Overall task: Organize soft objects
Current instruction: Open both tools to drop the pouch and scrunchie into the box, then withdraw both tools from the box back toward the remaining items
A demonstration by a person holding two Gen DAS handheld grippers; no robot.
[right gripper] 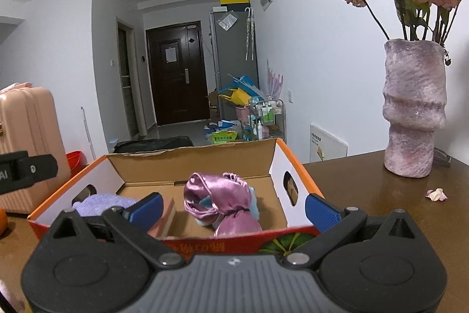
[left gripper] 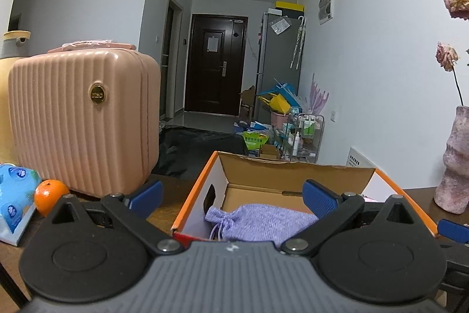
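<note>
An open cardboard box (left gripper: 263, 166) (right gripper: 187, 154) with an orange rim stands on the dark wooden table. A lilac knitted drawstring pouch (left gripper: 261, 222) (right gripper: 102, 203) lies in its left part. In the box's right part rests a shiny pink satin bundle (right gripper: 222, 200) with something blue and fluffy under it. My left gripper (left gripper: 233, 195) hovers open at the box's near edge, the pouch showing between its blue fingers. Just before the box's front wall, my right gripper (right gripper: 233, 207) is open too, framing the satin bundle. Nothing is held.
A pink ribbed suitcase (left gripper: 85, 119) stands left of the box, with an orange (left gripper: 49, 197) and a blue tissue pack (left gripper: 14, 201) beside it. Right of the box is a mauve vase (right gripper: 413, 107) of dried roses, a fallen petal (right gripper: 436, 194) near it. Clutter fills the hallway beyond.
</note>
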